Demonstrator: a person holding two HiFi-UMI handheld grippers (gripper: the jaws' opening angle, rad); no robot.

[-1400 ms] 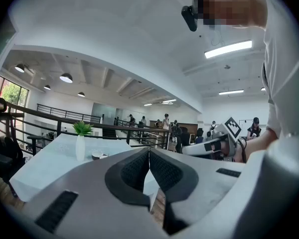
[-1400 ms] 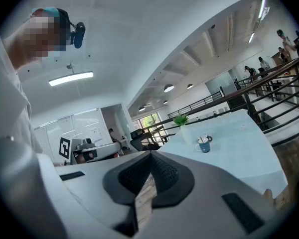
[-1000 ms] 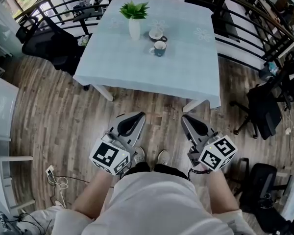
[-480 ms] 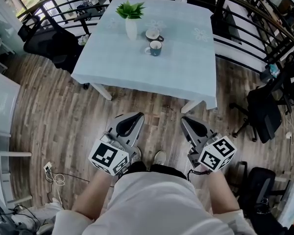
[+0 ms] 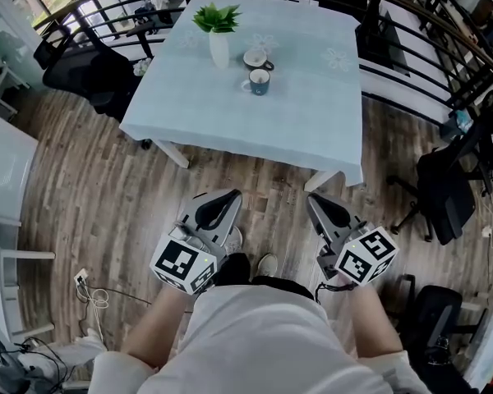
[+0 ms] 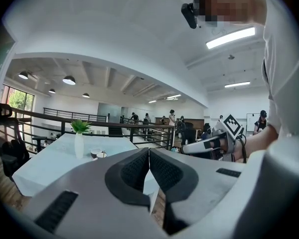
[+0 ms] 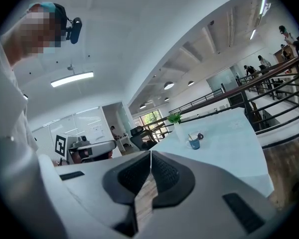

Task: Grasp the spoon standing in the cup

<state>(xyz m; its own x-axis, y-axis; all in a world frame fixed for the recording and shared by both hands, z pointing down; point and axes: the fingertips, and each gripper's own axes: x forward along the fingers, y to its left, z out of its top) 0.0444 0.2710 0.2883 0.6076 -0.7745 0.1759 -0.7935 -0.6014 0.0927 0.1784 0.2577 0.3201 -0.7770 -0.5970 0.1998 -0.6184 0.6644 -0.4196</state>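
A blue cup (image 5: 259,81) stands on the pale blue table (image 5: 312,113), far from me; a thin spoon leans up out of the blue cup (image 7: 194,143) in the right gripper view. Both grippers hang low over the wooden floor, close to my body and well short of the table. My left gripper (image 5: 230,196) is shut and holds nothing; its jaws meet at the tips (image 6: 149,150). My right gripper (image 5: 314,199) is also shut and empty, its jaws touching (image 7: 150,153).
A white vase with a green plant (image 5: 218,35) and a second white cup (image 5: 255,58) stand behind the blue cup. Black office chairs (image 5: 86,71) (image 5: 445,187) flank the table. A dark railing (image 5: 411,35) curves behind it. Cables (image 5: 99,302) lie on the floor at left.
The view has shifted slightly, so the table sits a little nearer the top. Both grippers stay shut and in about the same place by my body.
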